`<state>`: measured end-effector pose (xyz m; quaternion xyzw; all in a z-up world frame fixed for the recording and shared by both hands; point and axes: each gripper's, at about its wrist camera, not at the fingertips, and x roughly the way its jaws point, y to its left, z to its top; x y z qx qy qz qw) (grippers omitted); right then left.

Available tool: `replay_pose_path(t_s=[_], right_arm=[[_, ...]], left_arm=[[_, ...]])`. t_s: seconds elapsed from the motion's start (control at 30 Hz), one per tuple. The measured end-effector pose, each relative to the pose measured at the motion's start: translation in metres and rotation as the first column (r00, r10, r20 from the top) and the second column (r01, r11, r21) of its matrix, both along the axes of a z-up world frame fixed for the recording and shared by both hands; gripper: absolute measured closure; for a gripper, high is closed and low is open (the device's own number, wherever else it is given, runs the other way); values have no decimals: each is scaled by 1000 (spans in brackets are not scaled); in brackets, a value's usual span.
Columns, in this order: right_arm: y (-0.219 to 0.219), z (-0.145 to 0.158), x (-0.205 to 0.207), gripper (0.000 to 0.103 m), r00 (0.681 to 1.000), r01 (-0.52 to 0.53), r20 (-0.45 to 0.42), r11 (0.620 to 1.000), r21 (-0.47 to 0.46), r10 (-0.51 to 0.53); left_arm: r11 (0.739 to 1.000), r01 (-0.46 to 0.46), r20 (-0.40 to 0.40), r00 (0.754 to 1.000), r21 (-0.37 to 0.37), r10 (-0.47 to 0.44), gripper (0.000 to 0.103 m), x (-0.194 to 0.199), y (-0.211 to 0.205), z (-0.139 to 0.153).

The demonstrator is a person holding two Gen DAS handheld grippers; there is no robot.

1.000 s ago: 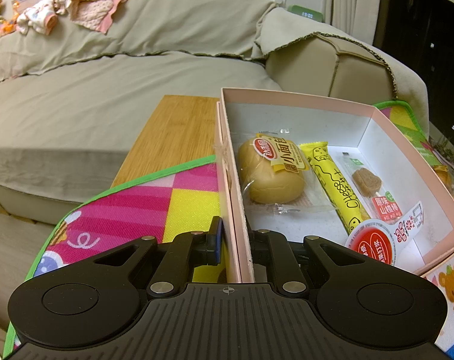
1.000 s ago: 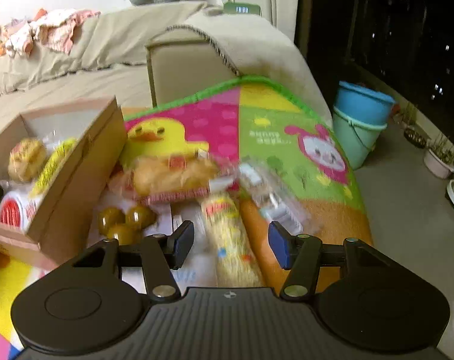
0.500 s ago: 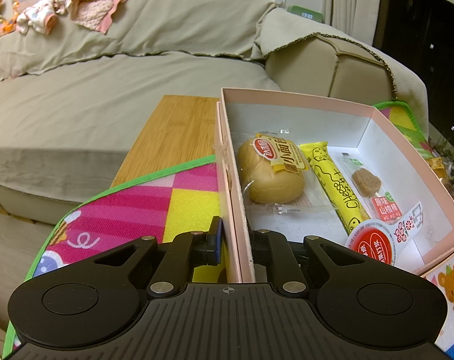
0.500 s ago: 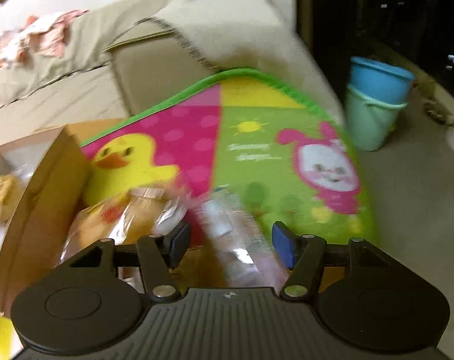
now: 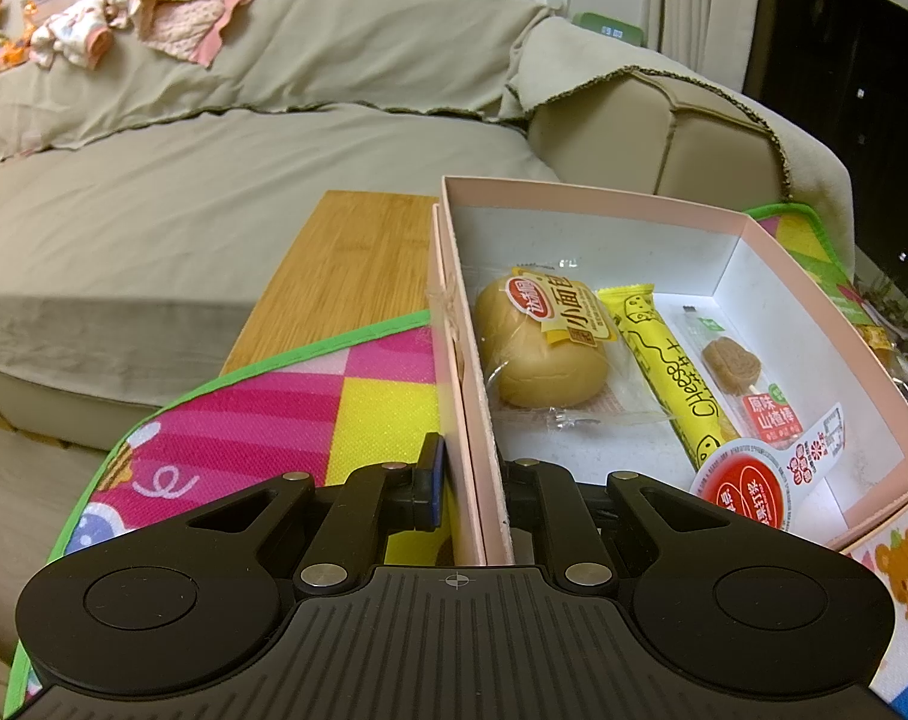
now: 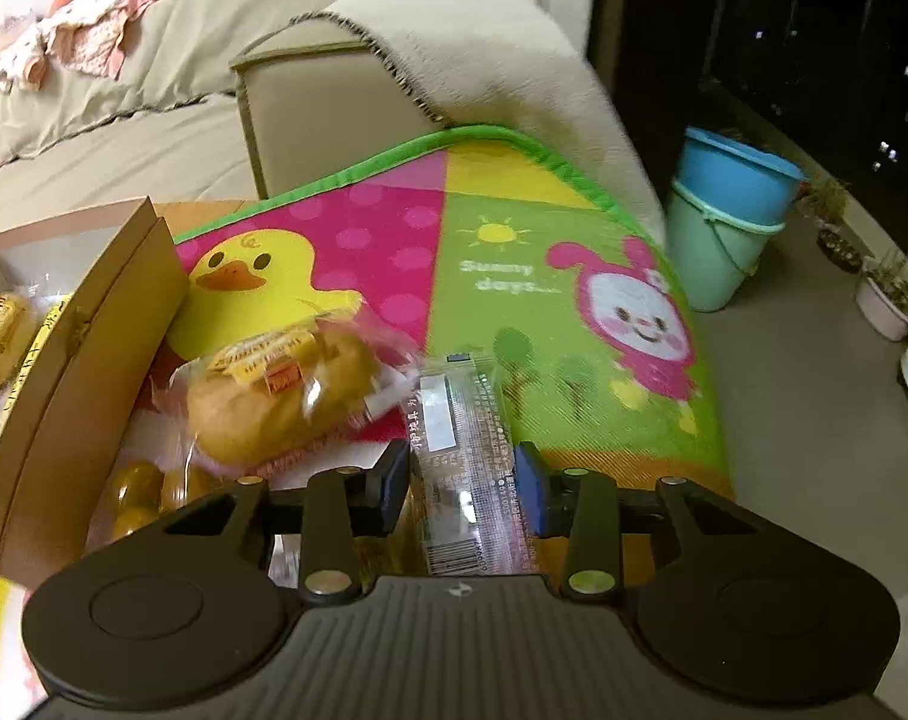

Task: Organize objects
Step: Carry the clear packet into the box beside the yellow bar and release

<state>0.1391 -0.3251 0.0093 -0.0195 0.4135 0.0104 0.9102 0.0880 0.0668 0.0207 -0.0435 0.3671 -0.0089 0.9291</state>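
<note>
My left gripper [image 5: 472, 480] is shut on the near wall of the pink box [image 5: 604, 204]. The box holds a wrapped bun [image 5: 538, 342], a yellow cheese stick [image 5: 670, 372], a hawthorn snack [image 5: 748, 378] and a red-lidded cup [image 5: 748, 492]. In the right wrist view my right gripper [image 6: 463, 483] has its fingers around a clear snack packet [image 6: 460, 456], touching both sides. A wrapped bun [image 6: 280, 390] and yellow round sweets [image 6: 136, 486] lie on the mat beside the box [image 6: 94, 348].
A colourful play mat [image 6: 514, 252] covers a wooden table [image 5: 352, 258]. A beige sofa [image 5: 214, 150] stands behind. Blue and green buckets [image 6: 724, 216] and plant pots [image 6: 892, 306] stand on the floor at right.
My right gripper moved over the clear packet and its fingers closed in on it. The left gripper has not moved.
</note>
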Motion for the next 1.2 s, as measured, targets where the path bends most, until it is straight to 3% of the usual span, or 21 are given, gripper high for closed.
replay_pose_path(t_s=[0.17, 0.37, 0.73, 0.93, 1.07, 1.2], right_arm=[[-2, 24, -38, 66, 998, -4, 55, 1000, -9, 4], [6, 57, -93, 66, 996, -28, 92, 998, 52, 23], [79, 51, -152, 66, 975, -214, -34, 967, 136, 220], [112, 109, -146, 66, 950, -303, 140, 934, 189, 279], [128, 148, -119, 66, 932, -320, 242, 928, 189, 271], [139, 168, -87, 65, 923, -303, 306, 930, 208, 232]], left_arm=[[1000, 0, 0, 1000, 1, 0, 90, 1, 0, 0], [1000, 0, -8, 1000, 22, 0, 91, 0, -3, 2], [999, 8, -3, 1000, 45, -8, 91, -8, -7, 12], [1000, -3, 4, 1000, 31, 2, 91, -9, -6, 10], [1000, 4, 5, 1000, 21, -4, 90, -10, -3, 9], [1000, 10, 8, 1000, 18, -10, 90, -11, -2, 8]])
